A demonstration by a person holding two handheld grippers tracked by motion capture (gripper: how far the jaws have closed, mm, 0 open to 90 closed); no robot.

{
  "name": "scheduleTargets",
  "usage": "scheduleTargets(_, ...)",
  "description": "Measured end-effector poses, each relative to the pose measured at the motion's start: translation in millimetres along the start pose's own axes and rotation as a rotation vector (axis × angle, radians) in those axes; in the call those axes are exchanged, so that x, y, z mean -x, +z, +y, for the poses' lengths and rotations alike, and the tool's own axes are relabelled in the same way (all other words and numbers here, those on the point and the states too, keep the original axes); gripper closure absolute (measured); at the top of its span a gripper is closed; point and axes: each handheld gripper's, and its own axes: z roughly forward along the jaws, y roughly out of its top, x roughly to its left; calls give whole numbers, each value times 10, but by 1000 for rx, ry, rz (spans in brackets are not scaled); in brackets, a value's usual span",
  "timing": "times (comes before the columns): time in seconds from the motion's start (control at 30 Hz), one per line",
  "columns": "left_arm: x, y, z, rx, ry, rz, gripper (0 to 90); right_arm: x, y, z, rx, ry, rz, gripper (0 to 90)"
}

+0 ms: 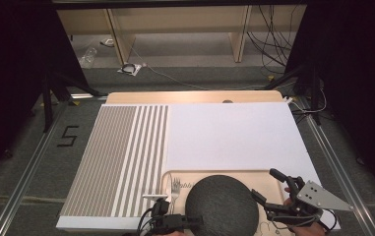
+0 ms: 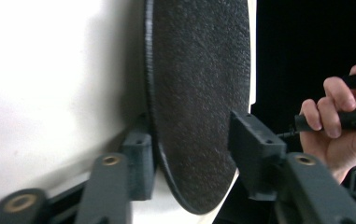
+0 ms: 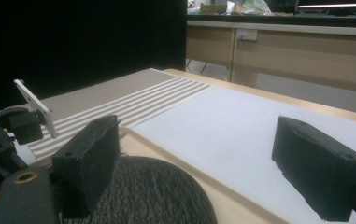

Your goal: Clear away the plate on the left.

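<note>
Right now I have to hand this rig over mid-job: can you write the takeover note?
Left gripper: jaws astride the edge of the dark round plate, apart from it, not pressing; open.
Right gripper: open, nothing between the jaws, poised at the plate's right side.
Things: plate lies on the wooden tray at the table's near edge; a fork lies on the tray left of the plate.
Done: plate set on the tray, it seems.
Left: unclear; probably draw the left gripper clear.

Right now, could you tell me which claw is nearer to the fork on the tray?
Left. The left claw sits just below the fork, at the dark round plate's left edge. The right claw is across the plate, on its right side.
</note>
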Motion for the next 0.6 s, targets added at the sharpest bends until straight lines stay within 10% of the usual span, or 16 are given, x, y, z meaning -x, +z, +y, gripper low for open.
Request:
scheduleTargets(0.4,150,-264,142,85,192,137,410,1,4,-1,-1,-1,0,162)
scheduleTargets(0.6,217,-363,202,110,246,139,370,1,4,-2,-2,-2,1,162)
